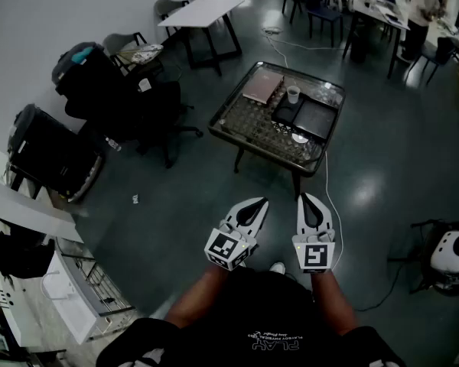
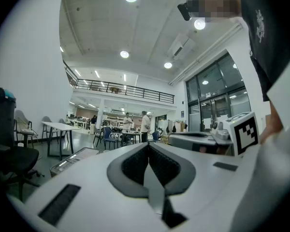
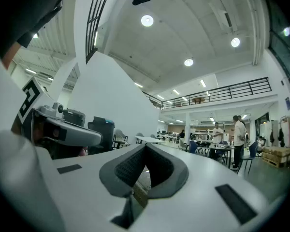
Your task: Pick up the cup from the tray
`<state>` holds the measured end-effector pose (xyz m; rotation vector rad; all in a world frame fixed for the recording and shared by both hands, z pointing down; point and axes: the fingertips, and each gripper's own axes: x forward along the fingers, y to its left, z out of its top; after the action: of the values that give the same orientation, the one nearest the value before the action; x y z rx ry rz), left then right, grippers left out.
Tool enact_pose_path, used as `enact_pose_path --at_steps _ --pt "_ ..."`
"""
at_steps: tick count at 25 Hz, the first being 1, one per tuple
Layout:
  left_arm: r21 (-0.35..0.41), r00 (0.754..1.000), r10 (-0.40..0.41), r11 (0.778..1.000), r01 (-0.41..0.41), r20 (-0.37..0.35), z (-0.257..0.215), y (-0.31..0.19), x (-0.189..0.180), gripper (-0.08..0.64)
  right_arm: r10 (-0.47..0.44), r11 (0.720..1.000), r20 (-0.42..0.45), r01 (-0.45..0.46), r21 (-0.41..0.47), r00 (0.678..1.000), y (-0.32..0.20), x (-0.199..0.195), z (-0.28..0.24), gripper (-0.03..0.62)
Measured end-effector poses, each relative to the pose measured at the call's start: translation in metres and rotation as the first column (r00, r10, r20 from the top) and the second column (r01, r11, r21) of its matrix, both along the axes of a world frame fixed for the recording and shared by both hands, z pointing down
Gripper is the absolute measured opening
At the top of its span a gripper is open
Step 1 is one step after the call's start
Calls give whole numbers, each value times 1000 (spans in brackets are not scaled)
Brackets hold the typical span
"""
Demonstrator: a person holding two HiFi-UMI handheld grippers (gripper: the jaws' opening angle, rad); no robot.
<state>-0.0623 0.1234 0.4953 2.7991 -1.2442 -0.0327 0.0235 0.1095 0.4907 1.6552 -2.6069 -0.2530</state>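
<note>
Nearest the body, the left gripper (image 1: 258, 202) and the right gripper (image 1: 307, 197) are held side by side, level, over the dark floor (image 1: 176, 197). Both point toward a low glass-topped desk (image 1: 249, 113). The left gripper's jaws are clenched, pads meeting at the tips with nothing between them. The right gripper's jaws are also closed tip to tip and empty. Both grippers are well apart from the desk.

A white cable (image 1: 327, 186) runs along the floor from the desk's near right corner toward the right gripper.

Close to the desk's near edge lies a small pale round thing (image 1: 300, 138); what it is cannot be told. Behind it, on the right half of the desk, sits a black tray (image 1: 317, 121). The cup (image 1: 293, 94), pale and upright, stands at the tray's far left end, near the desk's far edge. Just beside the cup, toward the far left corner, lies a flat pinkish book (image 1: 262, 88).

Left of the desk stand black office chairs (image 1: 149, 105) piled with dark bags. Farther back is a white table (image 1: 201, 11), and beyond it more furniture with people around it.
</note>
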Motion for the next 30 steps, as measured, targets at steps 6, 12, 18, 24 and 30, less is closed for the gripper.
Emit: enact_pose_path --at_steps 6,12,18,24,30 --pt "-6 1000 -18 1000 18 12 9 8 -21 9 -18 1000 -18 18 2 1000 11 -18 1 8" --pt "-15 1000 -19 1000 19 -2 11 5 -25 9 -9 1000 8 9 2 1000 15 -19 -1 8" --pt "-23 1000 -13 1000 13 -2 10 -4 -18 9 66 998 44 -66 -1 997 9 1 -7 8" --pt "-18 1000 -19 1000 19 14 14 -7 -5 9 51 998 67 -53 34 996 6 15 -5 8" --pt "-27 1000 -13 1000 13 11 14 -24 -3 9 69 997 52 -70 19 996 -12 20 -7 8"
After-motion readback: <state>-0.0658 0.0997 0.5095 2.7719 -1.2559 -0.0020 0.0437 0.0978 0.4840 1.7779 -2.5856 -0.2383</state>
